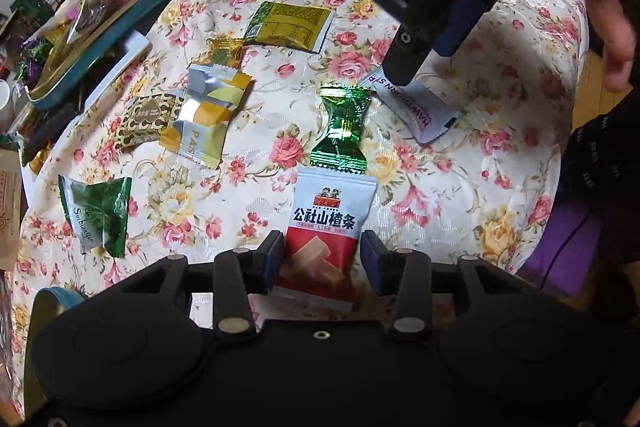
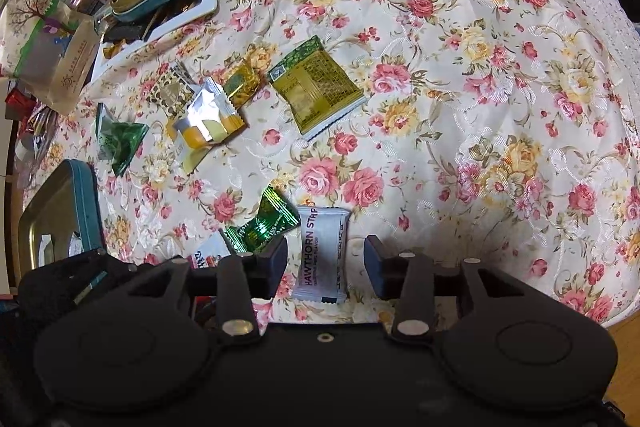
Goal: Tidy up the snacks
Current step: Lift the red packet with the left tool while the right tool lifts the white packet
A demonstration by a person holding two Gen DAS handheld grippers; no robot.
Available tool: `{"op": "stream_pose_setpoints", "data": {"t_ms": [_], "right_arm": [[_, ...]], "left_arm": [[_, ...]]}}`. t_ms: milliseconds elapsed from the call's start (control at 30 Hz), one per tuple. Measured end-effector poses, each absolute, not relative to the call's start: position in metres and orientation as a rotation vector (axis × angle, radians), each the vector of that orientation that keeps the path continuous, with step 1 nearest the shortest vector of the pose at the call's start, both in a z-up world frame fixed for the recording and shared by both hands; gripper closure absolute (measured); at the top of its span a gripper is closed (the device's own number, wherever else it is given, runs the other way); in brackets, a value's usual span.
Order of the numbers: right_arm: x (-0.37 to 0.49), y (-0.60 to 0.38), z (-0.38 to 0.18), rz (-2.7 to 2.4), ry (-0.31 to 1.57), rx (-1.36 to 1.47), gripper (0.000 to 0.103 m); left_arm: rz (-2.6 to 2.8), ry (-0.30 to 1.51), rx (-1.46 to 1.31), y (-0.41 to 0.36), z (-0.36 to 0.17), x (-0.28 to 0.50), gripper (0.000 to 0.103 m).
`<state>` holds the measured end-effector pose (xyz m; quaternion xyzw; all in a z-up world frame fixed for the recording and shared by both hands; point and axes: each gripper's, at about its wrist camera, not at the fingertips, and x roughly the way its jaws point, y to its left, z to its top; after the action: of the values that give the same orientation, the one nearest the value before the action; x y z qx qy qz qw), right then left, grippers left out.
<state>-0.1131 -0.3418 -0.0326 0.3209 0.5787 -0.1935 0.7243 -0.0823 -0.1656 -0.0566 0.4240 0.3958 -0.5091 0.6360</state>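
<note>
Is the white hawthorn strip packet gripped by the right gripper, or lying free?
Free. The white hawthorn strip packet lies flat on the tablecloth; the right gripper straddles it, pads visibly apart from it.

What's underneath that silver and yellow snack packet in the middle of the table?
The silver and yellow packet lies partly over a brown heart-patterned packet and against a small gold candy. Beneath it is the floral tablecloth. Whatever else it covers cannot be seen.

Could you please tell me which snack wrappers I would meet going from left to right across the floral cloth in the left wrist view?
Dark green leaf-print packet → brown heart-patterned packet → silver and yellow pastry packet → red and white hawthorn packet → white hawthorn strip packet.
</note>
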Motion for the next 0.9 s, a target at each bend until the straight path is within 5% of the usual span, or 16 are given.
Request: {"op": "stream_pose_setpoints", "data": {"t_ms": [200, 300, 467, 567, 900], "right_arm": [[-0.110, -0.334, -0.045, -0.437, 1.309, 0.681, 0.057], [-0.109, -0.329, -0.051, -0.441, 1.323, 0.655, 0.057], [-0.105, -0.322, -0.058, -0.454, 1.325, 0.618, 0.057], [-0.103, -0.314, -0.058, -0.447, 1.318, 0.550, 0.077], [-0.105, -0.326, -0.041, -0.479, 1.266, 0.535, 0.080]], "left_arm": [[-1.109, 1.045, 0.800, -0.174, -0.059, -0.064, 0.045], [-1.083, 1.091, 0.752, -0.177, -0.058, -0.058, 0.057], [-1.037, 1.145, 0.698, -0.178, -0.056, -0.051, 0.060], [-1.018, 1.145, 0.662, -0.176, -0.048, -0.049, 0.060], [-0.933, 1.137, 0.518, -0.167, -0.009, -0.028, 0.060]]}}
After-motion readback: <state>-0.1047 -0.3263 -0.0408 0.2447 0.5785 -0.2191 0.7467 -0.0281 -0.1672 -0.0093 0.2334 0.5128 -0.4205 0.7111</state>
